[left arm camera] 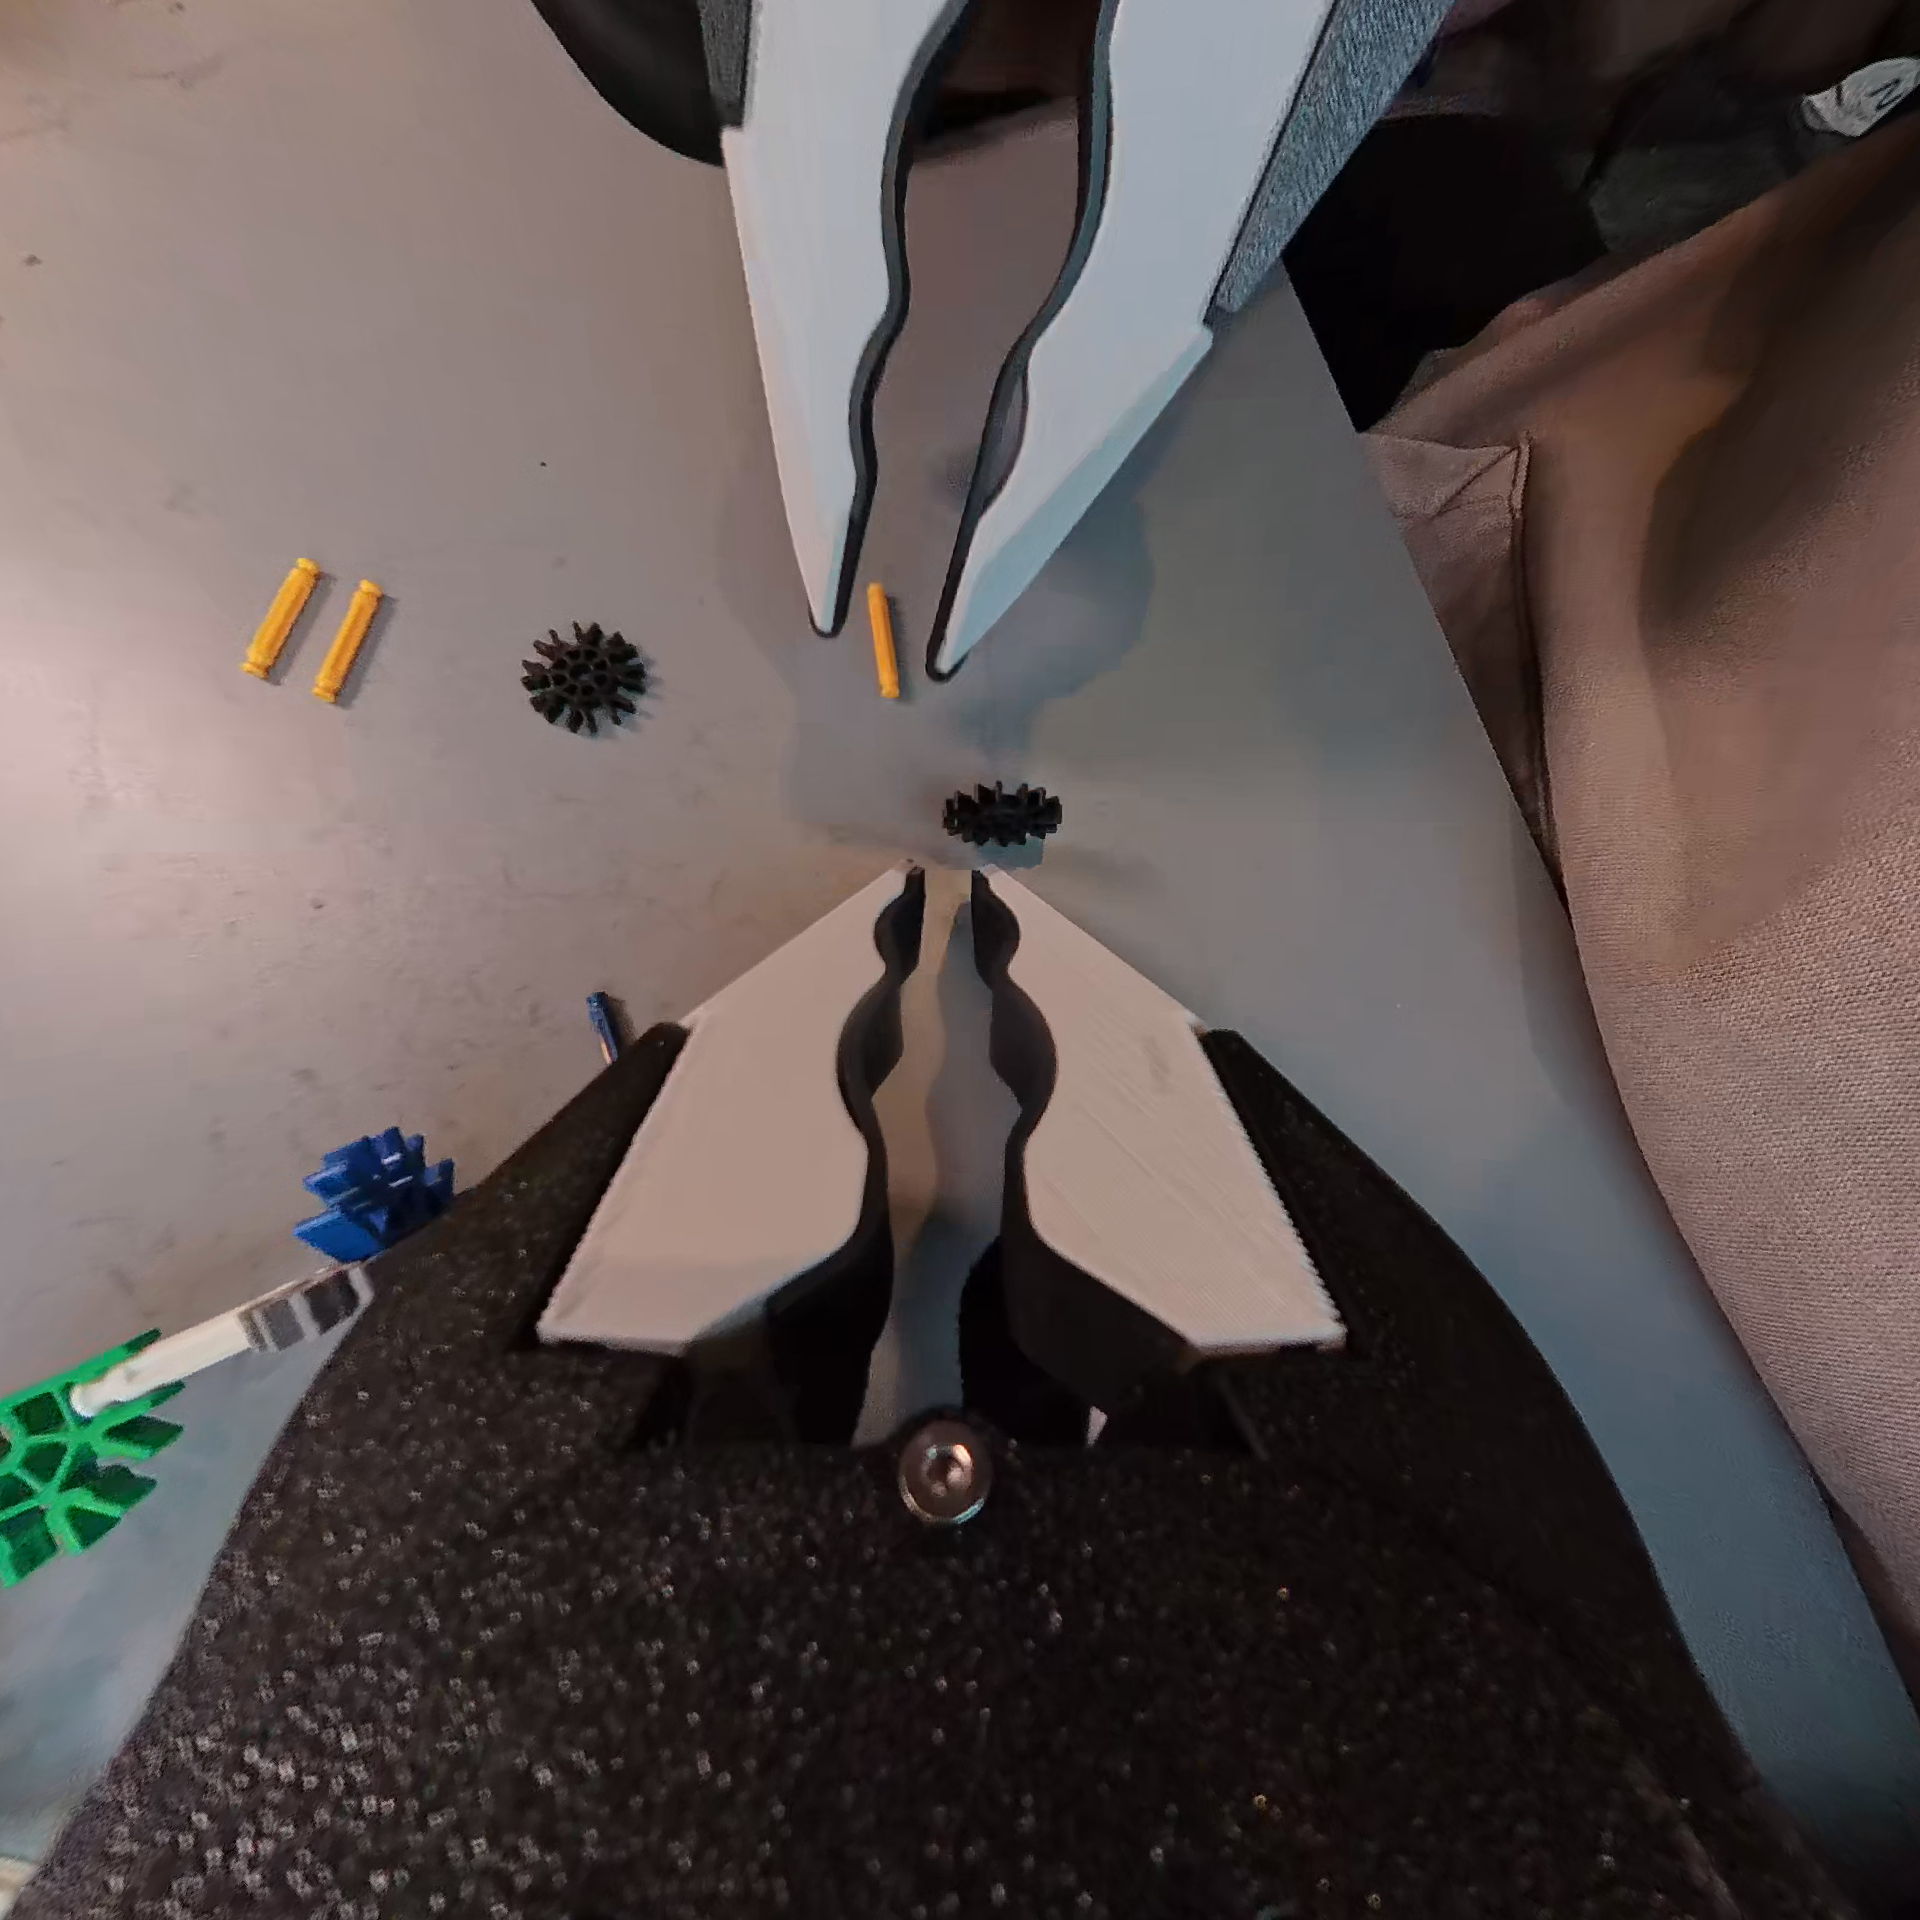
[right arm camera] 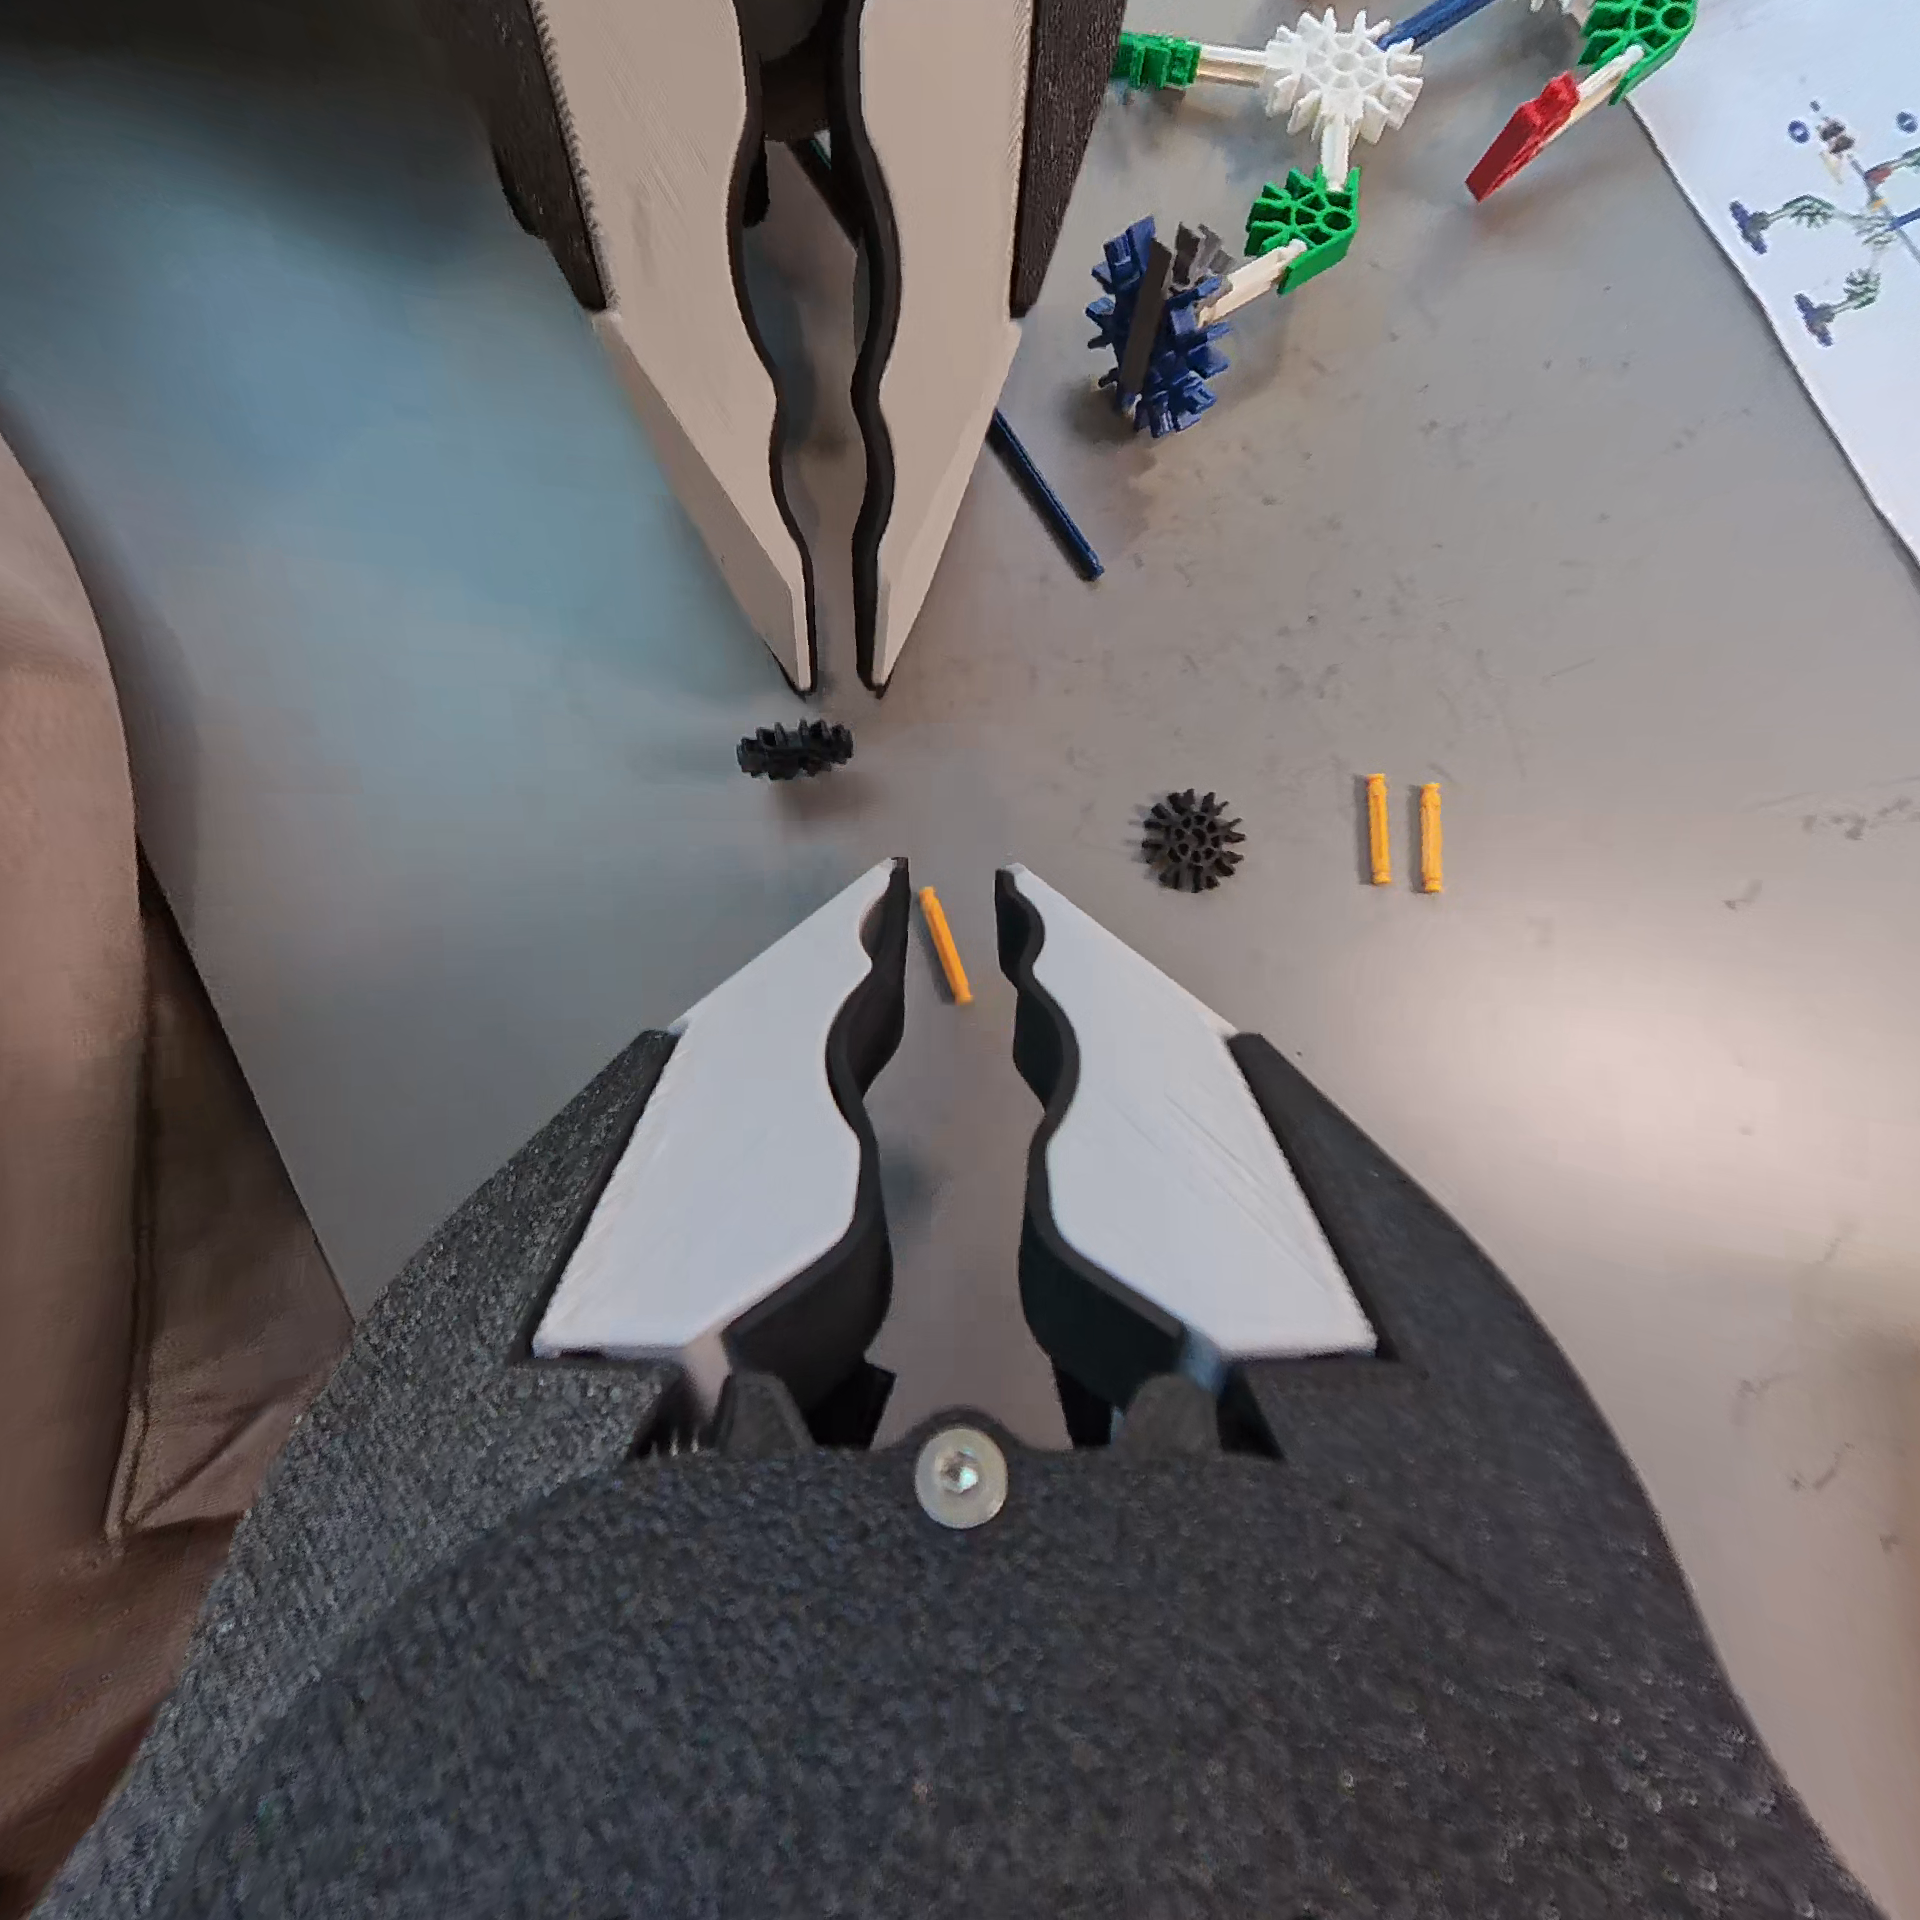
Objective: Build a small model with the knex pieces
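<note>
Right gripper (right arm camera: 948, 868) hangs low over the grey table (right arm camera: 1558, 1039) with its fingers spread, and a short yellow rod (right arm camera: 945, 943) lies flat on the surface in the gap between them, touching neither pad as far as can be seen. Left gripper (left arm camera: 943, 873) points toward it from the opposite side, its fingers drawn close with only a narrow slit between the tips and nothing held; a small black toothed wheel (left arm camera: 1002, 814) lies on the table just beyond those tips. A second black toothed wheel (right arm camera: 1193, 840) lies flat a little way off, and past it two more yellow rods (right arm camera: 1403, 831) lie side by side (parallel, not touching). Farther back stands a built piece of blue, green, white and red connectors (right arm camera: 1299, 177), with a thin blue stick (right arm camera: 1044, 494) lying near it and a printed sheet (right arm camera: 1829, 239) at the table's edge.
</note>
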The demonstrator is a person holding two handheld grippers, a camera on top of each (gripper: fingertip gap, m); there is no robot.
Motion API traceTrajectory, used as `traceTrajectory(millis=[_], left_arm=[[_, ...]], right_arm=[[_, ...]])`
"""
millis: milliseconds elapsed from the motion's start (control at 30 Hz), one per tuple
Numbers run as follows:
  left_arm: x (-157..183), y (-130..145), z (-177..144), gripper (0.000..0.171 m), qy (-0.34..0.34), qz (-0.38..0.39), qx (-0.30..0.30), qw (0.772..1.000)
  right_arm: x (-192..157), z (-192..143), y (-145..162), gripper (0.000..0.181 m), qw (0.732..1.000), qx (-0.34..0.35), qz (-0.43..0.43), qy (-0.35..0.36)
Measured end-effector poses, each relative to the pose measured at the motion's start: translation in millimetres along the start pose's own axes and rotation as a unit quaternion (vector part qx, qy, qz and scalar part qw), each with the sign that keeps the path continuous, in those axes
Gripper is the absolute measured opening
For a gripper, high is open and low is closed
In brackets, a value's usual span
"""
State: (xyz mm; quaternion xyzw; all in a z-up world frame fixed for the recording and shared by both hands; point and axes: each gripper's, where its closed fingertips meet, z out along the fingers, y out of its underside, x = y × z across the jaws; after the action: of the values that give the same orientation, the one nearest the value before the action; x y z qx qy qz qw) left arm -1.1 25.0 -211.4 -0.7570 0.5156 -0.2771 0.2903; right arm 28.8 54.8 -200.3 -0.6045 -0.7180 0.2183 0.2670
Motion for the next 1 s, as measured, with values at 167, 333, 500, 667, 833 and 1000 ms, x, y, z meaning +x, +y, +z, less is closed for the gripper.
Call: traceTrajectory(millis=[167, 333, 500, 667, 833, 1000], left_arm=[[-4, -4, -6, 0.01, -0.01, -0.006, 0.017, 1.0], [-2, -4, -10, 0.01, -0.012, -0.01, 0.028, 0.999], [10, -11, -13, 0.013, 0.01, -0.026, 0.06, 0.998], [14, -9, -8, 0.02, 0.009, -0.019, 0.05, 0.999], [13, -12, -7, 0.017, 0.003, -0.017, 0.056, 0.998], [11, -16, -10, 0.011, -0.002, -0.015, 0.07, 0.997]], right_arm=[[-2, -4, 20, 0.014, 0.997, -0.041, -0.035, -0.047], [-6, 6, 23, 0.007, 0.994, -0.051, -0.022, -0.092], [-5, 7, 20, 0.001, 0.996, -0.033, -0.022, -0.083], [-18, -6, -4, 0.001, 0.995, 0.041, -0.011, -0.089], [-27, -6, -16, 0.001, 0.995, 0.043, -0.003, -0.093], [-29, -1, -19, 0.001, 0.995, 0.034, 0.004, -0.096]])
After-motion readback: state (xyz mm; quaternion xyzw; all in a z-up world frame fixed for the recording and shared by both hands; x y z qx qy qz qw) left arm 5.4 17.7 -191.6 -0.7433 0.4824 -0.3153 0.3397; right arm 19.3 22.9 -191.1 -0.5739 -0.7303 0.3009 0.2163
